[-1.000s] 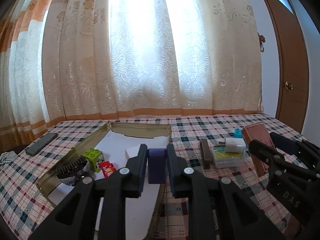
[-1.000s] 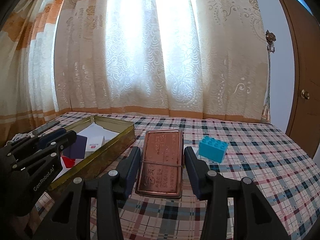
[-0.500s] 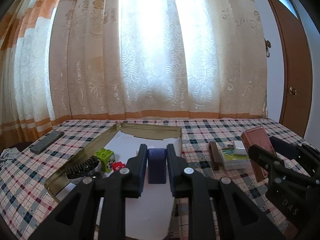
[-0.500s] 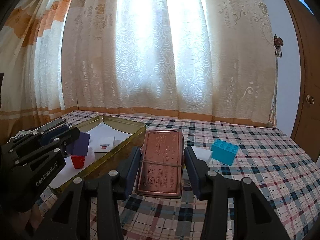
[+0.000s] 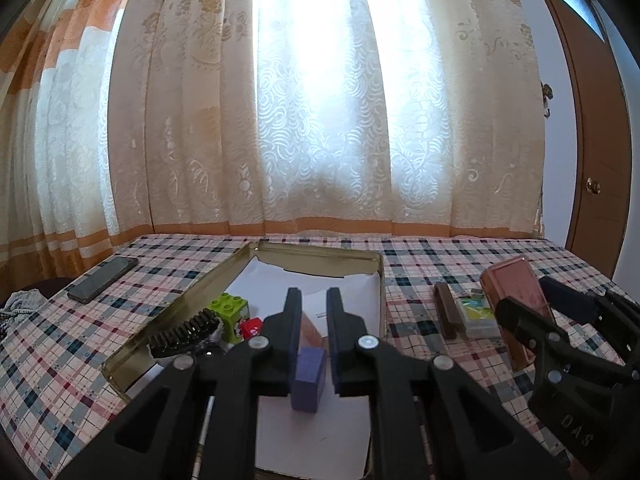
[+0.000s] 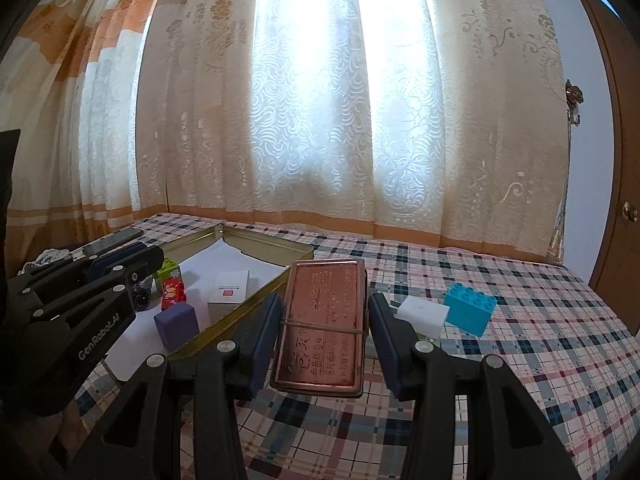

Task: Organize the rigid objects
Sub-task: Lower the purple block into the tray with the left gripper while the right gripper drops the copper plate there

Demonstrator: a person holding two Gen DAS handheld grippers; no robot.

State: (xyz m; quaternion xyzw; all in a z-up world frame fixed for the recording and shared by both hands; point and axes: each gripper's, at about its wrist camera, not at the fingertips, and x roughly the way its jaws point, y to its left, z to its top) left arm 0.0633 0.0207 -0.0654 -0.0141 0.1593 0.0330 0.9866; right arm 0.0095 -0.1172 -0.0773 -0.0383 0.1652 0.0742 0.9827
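A gold tin tray [image 5: 320, 254] lined with white paper lies on the checked table. My left gripper [image 5: 313, 304] is open above it; the purple box [image 5: 308, 378] stands on the paper below its fingers, also seen in the right wrist view [image 6: 177, 326]. My right gripper [image 6: 324, 312] is shut on a copper tin case [image 6: 322, 322] with a rubber band, held right of the tray [image 6: 256, 246]. The case also shows in the left wrist view [image 5: 516, 308].
In the tray are a green brick [image 5: 230, 312], a red piece [image 5: 251, 327], a black comb [image 5: 182, 334] and a white box [image 6: 230, 294]. A phone [image 5: 102, 279] lies left. A blue brick [image 6: 470, 308], white block [image 6: 422, 314], clear case [image 5: 476, 314] and brown bar [image 5: 444, 314] lie right.
My left gripper has opened and let go of the purple box, which now stands on the tray's paper. The right gripper still holds the copper case and has shifted slightly toward the tray.
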